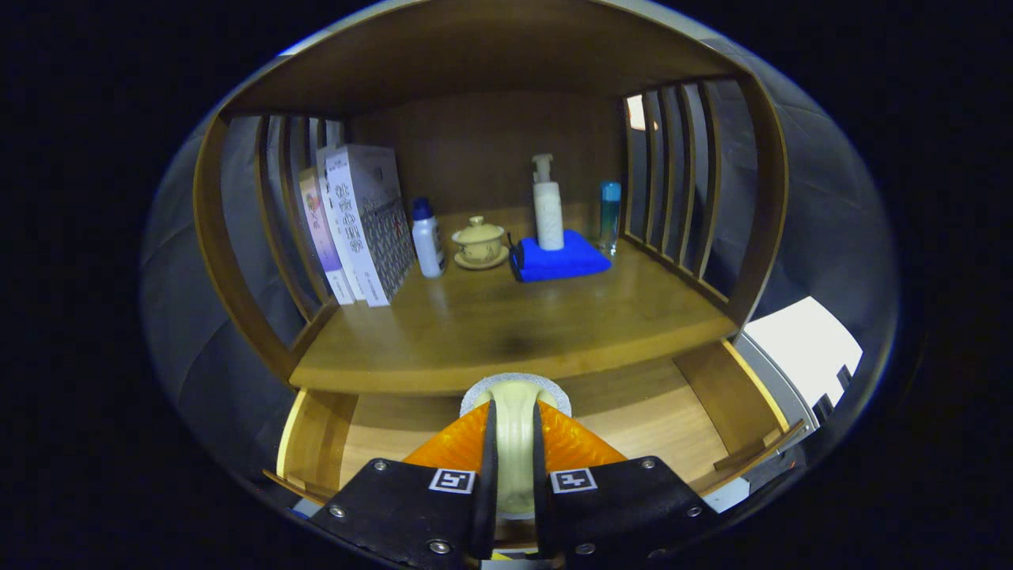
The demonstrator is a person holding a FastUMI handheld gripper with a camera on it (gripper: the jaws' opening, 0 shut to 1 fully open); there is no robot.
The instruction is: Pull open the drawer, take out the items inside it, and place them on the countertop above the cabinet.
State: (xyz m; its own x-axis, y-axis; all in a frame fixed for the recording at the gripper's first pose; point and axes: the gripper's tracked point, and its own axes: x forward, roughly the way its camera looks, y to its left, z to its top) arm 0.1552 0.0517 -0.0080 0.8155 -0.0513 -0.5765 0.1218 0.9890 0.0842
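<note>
Tool (pixel 514 443) closed down on a pale round item (pixel 515 412), both fingers pressing on its sides, the item standing on edge between them like a disc or a roll with a grey speckled rim; exact kind not possible to tell. Held above the open drawer (pixel 696 419), whose wooden floor shows bare on both sides of the fingers, so probably already lifted out of it.

Deciding relation for the coming move: worktop (pixel 506 332) of the cabinet lying straight ahead of the tool and a little higher than the drawer floor, its front edge just beyond the top of the held item. Item's flat faces turned toward the fingers, its round edge pointing forward, toward the worktop. Judged need: up over the front edge first, then forward, then down on the free wood in the near middle.

Further back on the worktop, well apart from the tool: boxes (pixel 360 222) standing at the left, a small white bottle (pixel 428 237) beside them, a lidded cup (pixel 479 241) on a saucer, a blue cloth (pixel 560 257) carrying a pump bottle (pixel 548 202), and a blue-capped clear bottle (pixel 609 214) near the right slats. Enough open surface in front of these for setting down.

Possible risk: catching the lower rim of the item on the worktop edge if not raised enough.
</note>
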